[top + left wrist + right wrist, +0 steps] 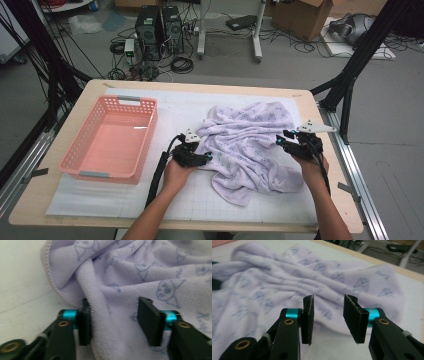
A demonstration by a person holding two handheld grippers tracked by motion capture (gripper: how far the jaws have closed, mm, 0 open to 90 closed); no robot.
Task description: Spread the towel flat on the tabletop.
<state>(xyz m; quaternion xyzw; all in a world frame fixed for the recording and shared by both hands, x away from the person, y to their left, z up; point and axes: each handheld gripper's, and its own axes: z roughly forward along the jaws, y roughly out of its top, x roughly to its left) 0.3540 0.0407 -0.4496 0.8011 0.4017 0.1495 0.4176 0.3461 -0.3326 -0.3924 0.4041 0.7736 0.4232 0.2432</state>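
Towel, lilac with small blue prints, lies crumpled on the white gridded mat right of the counter's centre. Left gripper sits at its 9 o'clock edge, jaws parted around a raised fold that runs between them; whether the pads press it I cannot tell. Right gripper hovers at the 3 o'clock edge, jaws open and empty. Its long axis runs roughly 1 to 7 o'clock. A pink basket stands at the counter's 9 o'clock; cables and computer towers cover the floor beyond.
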